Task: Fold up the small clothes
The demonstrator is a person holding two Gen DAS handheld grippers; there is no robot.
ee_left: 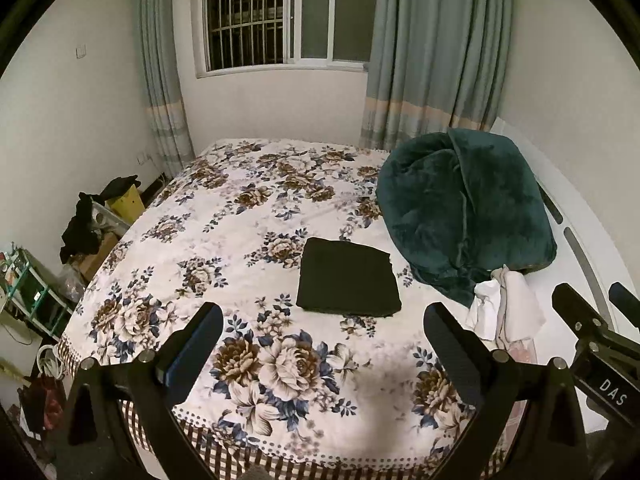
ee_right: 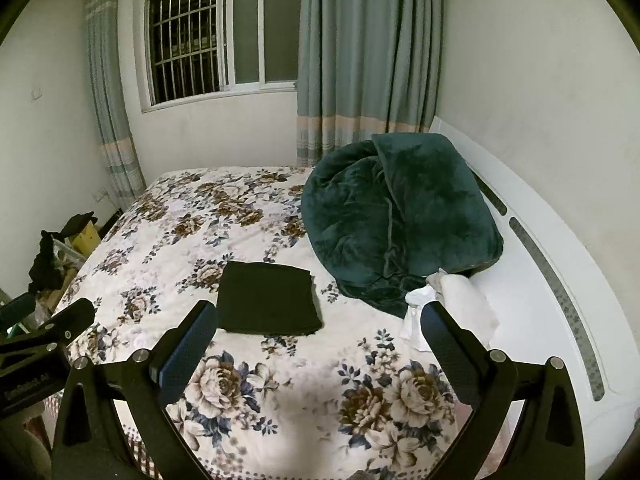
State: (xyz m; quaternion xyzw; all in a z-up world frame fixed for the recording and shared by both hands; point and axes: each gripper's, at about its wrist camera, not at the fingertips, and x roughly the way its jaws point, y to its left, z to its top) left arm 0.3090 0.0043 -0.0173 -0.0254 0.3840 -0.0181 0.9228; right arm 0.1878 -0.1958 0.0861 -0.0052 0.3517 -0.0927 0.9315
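Bed (ee_left: 248, 216) | 1 folded black garment (ee_left: 348, 278) | 1 green blanket (ee_left: 464, 216) | left tool (ee_left: 322, 322), right tool (ee_right: 318, 318) both spread, empty

Both grippers hover side by side, raised and pointing forward. The left gripper (ee_left: 322, 326) holds its two black fingers spread wide, gripping nothing. The right gripper (ee_right: 318, 324) matches it, fingers equally apart and empty, just beside its partner.
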